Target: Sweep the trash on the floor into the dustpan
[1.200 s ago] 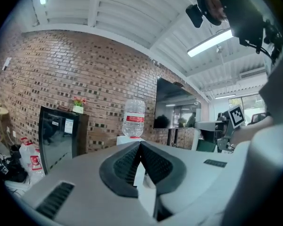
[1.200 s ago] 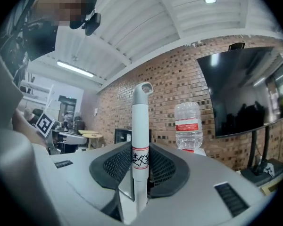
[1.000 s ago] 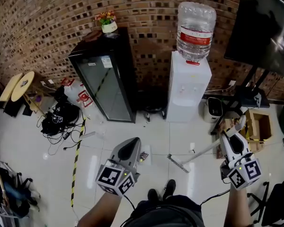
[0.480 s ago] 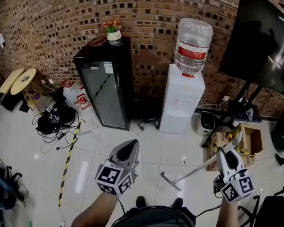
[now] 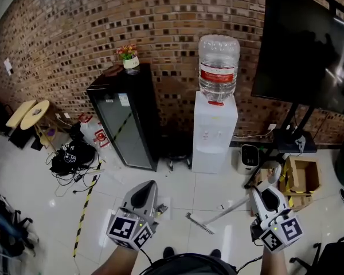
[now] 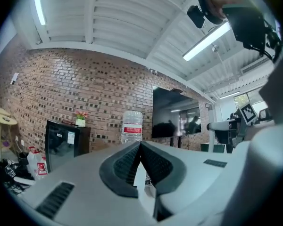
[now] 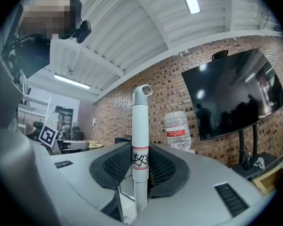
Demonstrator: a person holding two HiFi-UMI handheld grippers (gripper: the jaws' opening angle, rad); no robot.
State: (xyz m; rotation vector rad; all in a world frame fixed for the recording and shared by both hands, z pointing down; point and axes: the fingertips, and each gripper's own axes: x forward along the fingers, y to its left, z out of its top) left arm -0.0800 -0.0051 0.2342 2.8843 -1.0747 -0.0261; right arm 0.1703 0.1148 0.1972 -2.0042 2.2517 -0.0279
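In the head view my left gripper hangs low at centre left. Its jaws are shut on a thin white handle, and the white dustpan lies on the floor tiles just beyond its tip. My right gripper is shut on the white broom handle, which stands upright between the pads. The handle slants down-left to the brush head on the floor. A small white scrap of trash lies on the tiles between brush head and right gripper.
A black glass-door fridge and a white water dispenser stand against the brick wall. A TV on a stand, a cardboard box and a small white appliance are at right. Cables and striped floor tape lie at left.
Both grippers have sunk lower in the head view and the wall shows more. The broom head has shifted left and down with the right gripper. Both grips are unchanged.
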